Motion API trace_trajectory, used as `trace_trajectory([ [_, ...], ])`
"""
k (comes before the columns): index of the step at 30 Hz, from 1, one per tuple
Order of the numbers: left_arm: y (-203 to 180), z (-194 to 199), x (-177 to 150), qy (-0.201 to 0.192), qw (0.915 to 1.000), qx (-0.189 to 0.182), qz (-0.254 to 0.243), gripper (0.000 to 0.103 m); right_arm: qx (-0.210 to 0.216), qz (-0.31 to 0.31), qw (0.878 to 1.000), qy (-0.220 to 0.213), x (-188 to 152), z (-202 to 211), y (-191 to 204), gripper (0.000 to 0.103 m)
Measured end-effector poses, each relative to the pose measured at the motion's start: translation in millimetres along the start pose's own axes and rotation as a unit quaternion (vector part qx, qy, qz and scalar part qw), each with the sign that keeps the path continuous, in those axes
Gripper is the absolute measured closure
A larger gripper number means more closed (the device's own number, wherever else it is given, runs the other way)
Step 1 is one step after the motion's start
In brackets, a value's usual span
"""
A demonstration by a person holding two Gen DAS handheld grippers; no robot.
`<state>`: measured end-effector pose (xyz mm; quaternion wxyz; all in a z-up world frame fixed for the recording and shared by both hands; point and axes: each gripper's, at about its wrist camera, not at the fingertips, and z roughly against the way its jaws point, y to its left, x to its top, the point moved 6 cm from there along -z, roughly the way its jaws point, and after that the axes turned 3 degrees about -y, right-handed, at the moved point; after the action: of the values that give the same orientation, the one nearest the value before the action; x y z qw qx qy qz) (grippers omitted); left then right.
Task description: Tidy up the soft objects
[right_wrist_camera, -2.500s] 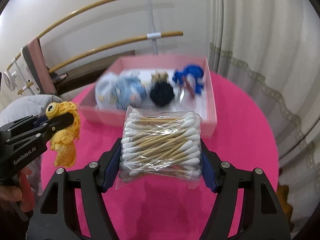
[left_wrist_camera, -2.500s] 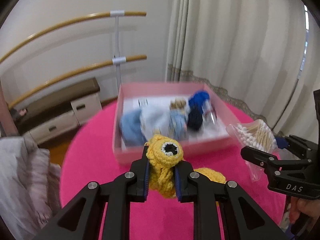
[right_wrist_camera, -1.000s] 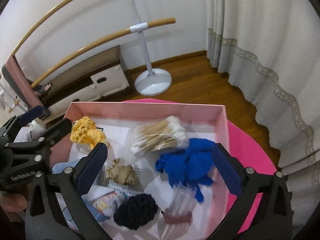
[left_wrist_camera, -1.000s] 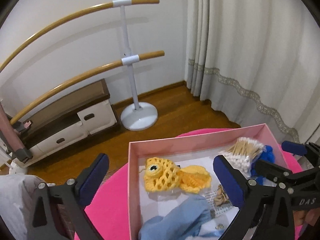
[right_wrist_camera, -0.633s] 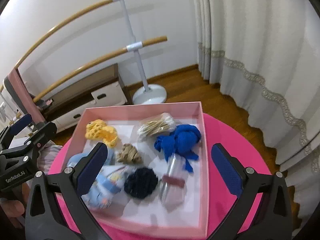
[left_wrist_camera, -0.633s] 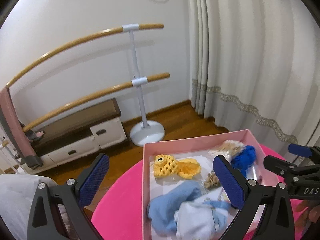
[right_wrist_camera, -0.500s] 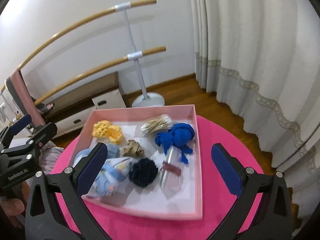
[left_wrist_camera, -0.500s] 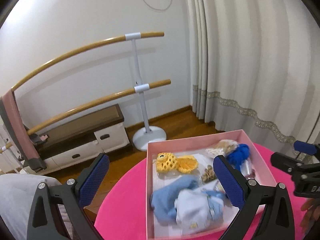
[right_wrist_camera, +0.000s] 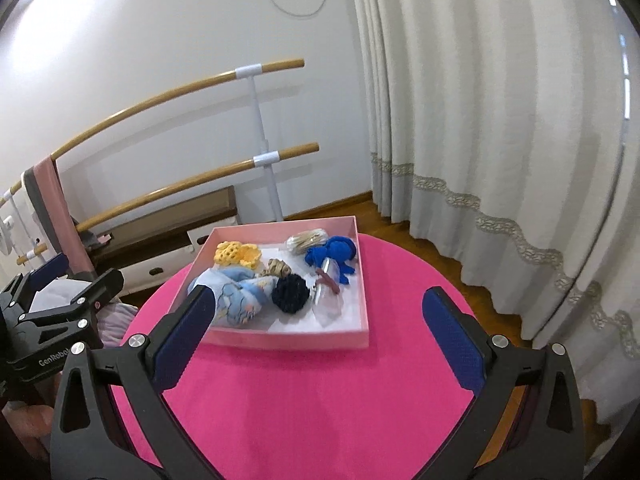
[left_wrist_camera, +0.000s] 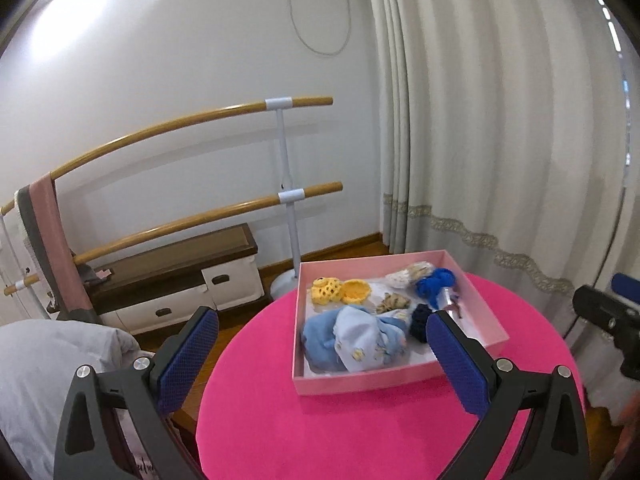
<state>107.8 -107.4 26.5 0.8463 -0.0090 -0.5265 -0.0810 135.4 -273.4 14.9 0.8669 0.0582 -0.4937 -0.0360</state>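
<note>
A pink box (left_wrist_camera: pixel 384 382) (right_wrist_camera: pixel 288 338) stands on the round pink table (left_wrist_camera: pixel 360 432) (right_wrist_camera: pixel 320 400). Inside lie a yellow crochet fish (left_wrist_camera: pixel 340 290) (right_wrist_camera: pixel 236 255), a bag of cotton swabs (left_wrist_camera: pixel 412 272) (right_wrist_camera: pixel 306 240), a blue knit toy (left_wrist_camera: pixel 436 282) (right_wrist_camera: pixel 332 256), light blue cloths (left_wrist_camera: pixel 352 338) (right_wrist_camera: pixel 240 294), a dark blue ball (right_wrist_camera: pixel 291 293) and a tan knot (left_wrist_camera: pixel 394 302). My left gripper (left_wrist_camera: pixel 322 352) is open and empty, held back above the table. My right gripper (right_wrist_camera: pixel 320 332) is open and empty, also held back from the box.
A ballet barre stand (left_wrist_camera: pixel 288 200) and a low bench with drawers (left_wrist_camera: pixel 176 276) stand behind the table. A curtain (right_wrist_camera: pixel 500 120) hangs at the right. Grey bedding (left_wrist_camera: pixel 44 364) lies at the left. Each gripper shows at the edge of the other's view.
Both grippers let go of their loads into the box: the yellow fish and the swab bag lie there now. Both grippers have since pulled back and up, away from the box.
</note>
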Motion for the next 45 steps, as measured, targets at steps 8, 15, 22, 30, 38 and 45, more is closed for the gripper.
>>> trace_trajectory([
  [8, -2.3, 77.5, -20.7, -0.032, 0.9994, -0.002, 0.008, 0.000, -0.018, 0.019, 1.000, -0.013, -27.9, 50.6, 2.7, 0.000],
  [15, -5.4, 118.3, -41.8, -0.020, 0.9998, 0.006, 0.002, 0.000, -0.022, 0.027, 0.999, -0.029, -39.7, 80.9, 14.6, 0.000],
  [22, 3.9, 147.7, -47.4, -0.021, 0.9997, 0.006, 0.015, 0.000, -0.028, 0.043, 0.998, -0.042, -43.8, 94.2, 31.4, 0.000],
  [30, 12.2, 162.9, -44.6, -0.030, 0.9990, 0.015, 0.028, 0.000, -0.029, 0.043, 0.997, -0.049, -45.6, 101.6, 37.3, 0.000],
  [38, 10.3, 165.4, -42.4, -0.032, 0.9989, 0.016, 0.029, 0.000, -0.031, 0.041, 0.998, -0.048, -45.0, 102.1, 33.6, 0.000],
  [45, 7.3, 160.9, -42.7, -0.021, 0.9993, 0.002, 0.031, 0.000, -0.032, 0.041, 0.998, -0.046, -45.7, 101.0, 31.9, 0.000],
])
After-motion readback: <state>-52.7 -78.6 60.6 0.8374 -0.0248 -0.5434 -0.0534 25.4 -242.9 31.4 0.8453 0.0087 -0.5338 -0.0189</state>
